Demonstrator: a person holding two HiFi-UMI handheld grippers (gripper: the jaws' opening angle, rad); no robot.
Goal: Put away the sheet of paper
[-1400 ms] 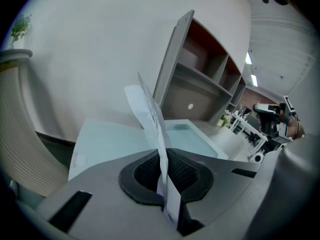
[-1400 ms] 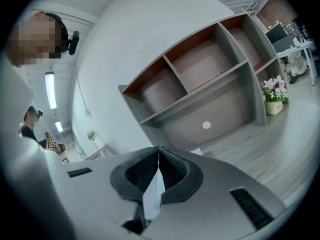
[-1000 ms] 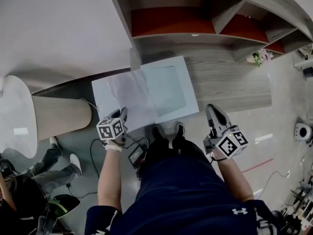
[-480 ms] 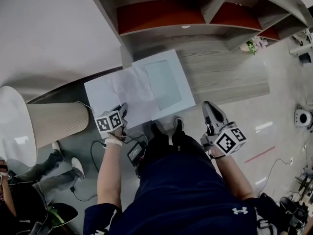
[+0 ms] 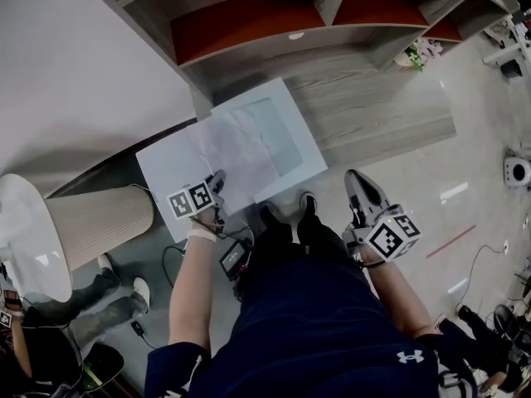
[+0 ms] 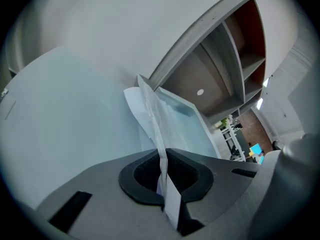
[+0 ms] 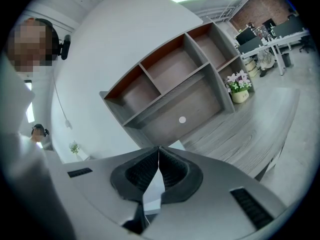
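- The left gripper (image 5: 217,181) has its jaws pinching the near edge of the sheet of paper (image 5: 217,149) — the paper is crumpled.
- The paper's far side reaches over a flat white box (image 5: 292,143) on the left end of the wooden bench (image 5: 373,106).
- The right gripper (image 5: 355,179) is off to the right, away from the paper — its jaws are pressed together with nothing in them.
- A shelf (image 5: 249,31) stands on the far side.

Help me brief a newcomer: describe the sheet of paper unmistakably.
Below the red-backed shelves, a pale blue folder lies open on the wooden ledge. Across it is the sheet of paper, pinched by the left gripper: white and crumpled, unlike the smooth folder.
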